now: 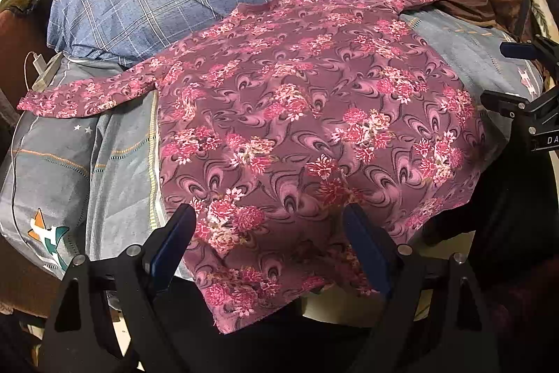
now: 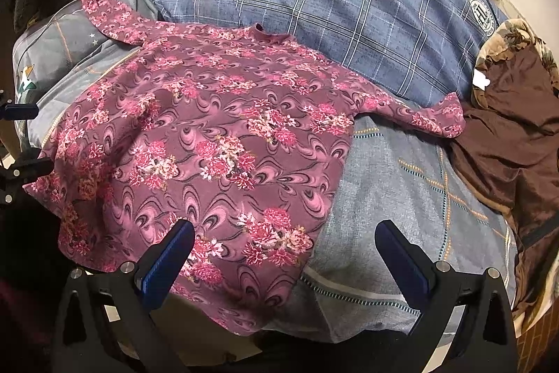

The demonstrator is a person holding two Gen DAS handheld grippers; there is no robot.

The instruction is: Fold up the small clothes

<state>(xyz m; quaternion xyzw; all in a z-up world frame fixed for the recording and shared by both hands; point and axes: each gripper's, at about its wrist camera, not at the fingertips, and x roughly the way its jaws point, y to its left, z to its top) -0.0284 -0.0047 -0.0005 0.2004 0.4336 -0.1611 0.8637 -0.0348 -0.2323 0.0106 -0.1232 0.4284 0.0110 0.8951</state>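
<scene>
Floral shirt hem between open fingers

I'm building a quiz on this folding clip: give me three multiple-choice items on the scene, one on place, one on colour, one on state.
1. Where does the brown garment lie?
A. by the floral shirt's right sleeve
B. on its collar
C. under its hem

2. The pillow beyond the collar is:
A. red striped
B. blue plaid
C. plain white

3. The shirt is:
A. folded in half
B. rolled up
C. spread flat, sleeves out

Answers: 1 A, the right sleeve tip reaches it. 2 B, white lines cross blue cloth. 3 C, both sleeves stick outward; the left gripper and right gripper are open.
</scene>
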